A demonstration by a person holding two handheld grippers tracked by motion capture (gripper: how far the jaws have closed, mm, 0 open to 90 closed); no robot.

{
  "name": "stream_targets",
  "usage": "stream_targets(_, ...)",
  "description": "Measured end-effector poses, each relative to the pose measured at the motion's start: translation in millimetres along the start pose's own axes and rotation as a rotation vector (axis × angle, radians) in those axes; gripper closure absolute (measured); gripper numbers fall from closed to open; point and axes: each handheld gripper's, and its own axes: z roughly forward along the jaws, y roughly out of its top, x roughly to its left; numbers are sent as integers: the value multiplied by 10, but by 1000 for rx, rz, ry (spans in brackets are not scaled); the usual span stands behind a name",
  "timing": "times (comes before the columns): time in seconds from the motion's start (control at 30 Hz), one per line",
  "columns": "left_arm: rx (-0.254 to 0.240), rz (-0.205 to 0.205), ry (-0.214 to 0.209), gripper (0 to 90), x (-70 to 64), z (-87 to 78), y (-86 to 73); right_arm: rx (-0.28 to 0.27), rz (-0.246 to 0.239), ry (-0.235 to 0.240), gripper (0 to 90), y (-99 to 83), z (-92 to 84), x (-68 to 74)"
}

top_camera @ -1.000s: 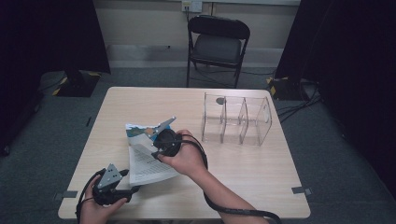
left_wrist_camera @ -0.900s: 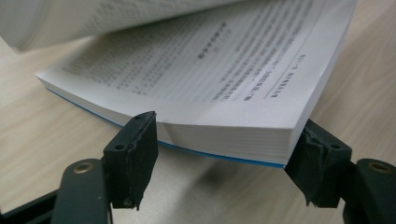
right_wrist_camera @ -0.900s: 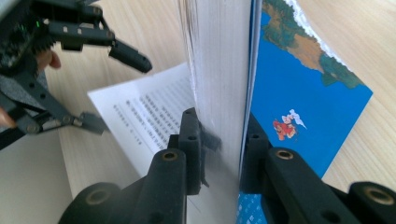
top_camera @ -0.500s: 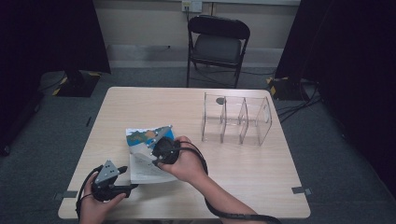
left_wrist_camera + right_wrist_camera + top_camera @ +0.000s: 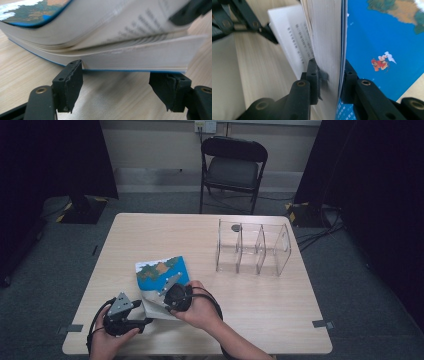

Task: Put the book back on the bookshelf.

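A paperback book [image 5: 162, 272] with a blue map-like cover lies on the wooden table [image 5: 270, 305], left of centre. My right gripper [image 5: 167, 285] is shut on the front cover and a thick sheaf of pages [image 5: 327, 37], holding them slightly above the lower pages. The blue cover [image 5: 372, 37] shows beside its right jaw. My left gripper [image 5: 145, 319] is open at the book's near edge. Its jaws [image 5: 120, 75] stand wide apart at table level, just under the bottom block of pages [image 5: 140, 56]. The left gripper [image 5: 249, 20] also shows beyond the printed page.
A clear plastic organiser [image 5: 252, 249] with three compartments stands at the table's back right, with a small dark round thing [image 5: 236, 227] at its far left corner. A black folding chair [image 5: 232, 165] stands behind the table. Bare tabletop lies to the right.
The raised part of the book has come down toward closed, so the blue cover now faces up. My right gripper moved nearer and lower with it. My left gripper barely moved.
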Motion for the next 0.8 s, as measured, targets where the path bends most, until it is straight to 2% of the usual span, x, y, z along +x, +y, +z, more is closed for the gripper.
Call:
stream_targets(0.03, 2, 12, -2, 267, 6, 0, 3, -7, -13, -3, 736, -33, 30, 11)
stream_targets(0.13, -5, -12, -6, 267, -3, -3, 6, -28, -2, 0, 730, -70, 32, 6)
stream_targets(0.27, 4, -10, -11, 267, 5, 0, 6, -44, -1, 16, 686, -117, 60, 28)
stream_targets(0.3, 4, -17, -15, 267, 2, 7, -1, -53, -13, 22, 681, -124, 73, 27)
stream_targets(0.37, 14, -6, -14, 266, 9, 5, -8, -62, -24, 35, 660, -140, 85, 20)
stream_targets(0.53, 20, -9, -35, 268, 15, 20, -15, -64, -49, 33, 621, -166, 91, 34)
stream_targets(0.63, 31, -3, -38, 267, 6, 27, -11, -66, -49, 47, 583, -195, 98, 6)
stream_targets(0.7, 31, -2, -46, 269, 9, 31, -9, -80, -75, 58, 571, -219, 96, -19)
stream_targets(0.8, 35, -1, -46, 268, 7, 42, -15, -81, -80, 63, 536, -238, 95, -27)
